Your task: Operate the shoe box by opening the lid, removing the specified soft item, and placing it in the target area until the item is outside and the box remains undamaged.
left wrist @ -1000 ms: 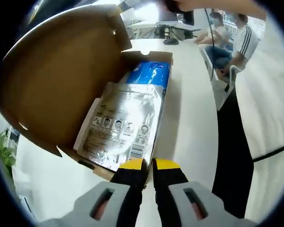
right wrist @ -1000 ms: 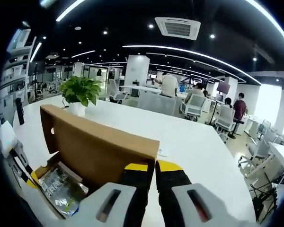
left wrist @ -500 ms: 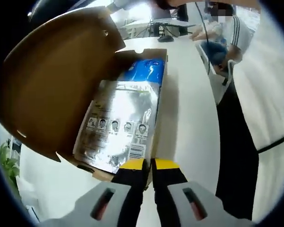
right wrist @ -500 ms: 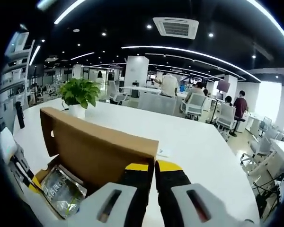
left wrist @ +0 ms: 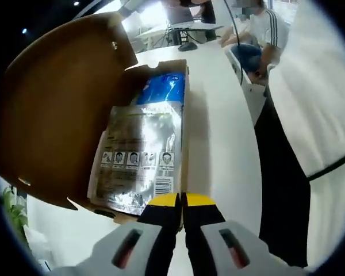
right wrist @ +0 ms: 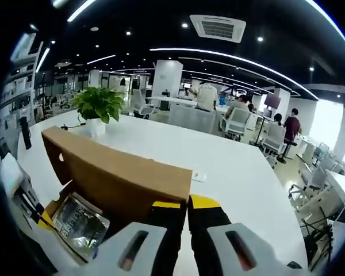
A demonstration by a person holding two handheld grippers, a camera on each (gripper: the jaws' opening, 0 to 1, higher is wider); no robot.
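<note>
Open office seen under a dark ceiling [right wrist: 132, 23] lit by strip lights [right wrist: 230, 57]; ceiling vent [right wrist: 217, 27] noted. Long white surface [right wrist: 230, 172], potted plant [right wrist: 95, 106], white column [right wrist: 167, 77], office chairs [right wrist: 238, 123] recorded.

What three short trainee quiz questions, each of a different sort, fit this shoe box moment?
1. True or false: the lid of the shoe box is already open.
2. Multiple choice: what lies uppermost in the box? A) a silver foil pouch B) a pair of shoes C) a folded towel
3. Fill in: beyond the silver foil pouch, toward the box's far end, lies a ____ packet.

Key:
1. True; the right tool is at the raised lid's edge, while the left tool sits at the box's near end.
2. A
3. blue
</note>
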